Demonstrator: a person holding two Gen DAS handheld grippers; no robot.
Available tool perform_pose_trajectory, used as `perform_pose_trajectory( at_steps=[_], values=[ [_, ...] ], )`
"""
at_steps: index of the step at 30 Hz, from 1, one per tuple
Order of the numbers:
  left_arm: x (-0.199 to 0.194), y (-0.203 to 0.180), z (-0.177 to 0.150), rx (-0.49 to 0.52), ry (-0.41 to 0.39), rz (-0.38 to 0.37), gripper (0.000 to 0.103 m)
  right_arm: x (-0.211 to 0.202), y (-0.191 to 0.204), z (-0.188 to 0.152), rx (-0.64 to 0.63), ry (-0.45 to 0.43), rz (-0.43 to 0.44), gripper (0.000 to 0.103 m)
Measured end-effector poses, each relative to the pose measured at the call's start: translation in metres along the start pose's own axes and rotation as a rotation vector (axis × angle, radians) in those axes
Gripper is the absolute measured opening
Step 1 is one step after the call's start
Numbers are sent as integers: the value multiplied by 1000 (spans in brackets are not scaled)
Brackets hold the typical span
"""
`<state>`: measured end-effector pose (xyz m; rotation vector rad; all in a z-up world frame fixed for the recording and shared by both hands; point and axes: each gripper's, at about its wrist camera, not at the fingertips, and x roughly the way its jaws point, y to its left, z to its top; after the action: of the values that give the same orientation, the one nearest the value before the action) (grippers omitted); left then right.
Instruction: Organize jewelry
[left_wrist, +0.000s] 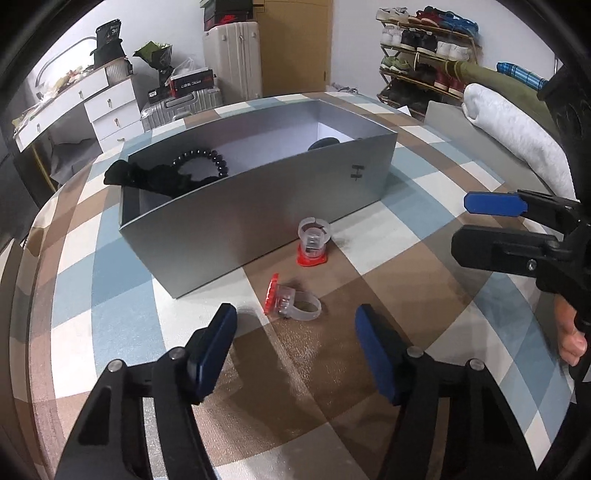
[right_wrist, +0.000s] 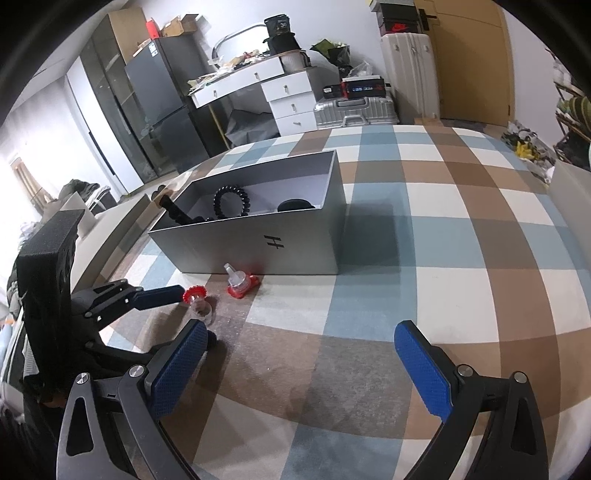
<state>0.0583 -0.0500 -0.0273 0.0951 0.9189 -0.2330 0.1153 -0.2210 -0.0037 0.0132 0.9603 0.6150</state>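
Both tongs are held apart: the left gripper (left_wrist: 295, 328) is spread around a clear plastic ring with a red ridged top (left_wrist: 291, 298), pads not touching. The right gripper (right_wrist: 301, 354) is empty. A second ring (left_wrist: 313, 243) lies beside the smooth grey box (left_wrist: 258, 221).

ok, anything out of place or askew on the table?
Yes: two red-topped plastic rings lie outside the grey box. One is tipped on its side; the other sits upside down against the box wall.
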Motion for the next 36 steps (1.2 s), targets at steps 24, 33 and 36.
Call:
perform_pose_trajectory(
  at_steps=[24, 33, 36],
  values=[
    [-14, 7, 4, -38, -104, -20, 24, -2, -1, 0, 11, 4, 12, 102],
    [-30, 25, 2, -172, -235, 37, 24, 7, 6, 1, -11, 16, 21, 102],
    [-32, 28, 2, -191, -266, 55, 24, 16, 16, 5, -38, 24, 14, 102]
  ],
)
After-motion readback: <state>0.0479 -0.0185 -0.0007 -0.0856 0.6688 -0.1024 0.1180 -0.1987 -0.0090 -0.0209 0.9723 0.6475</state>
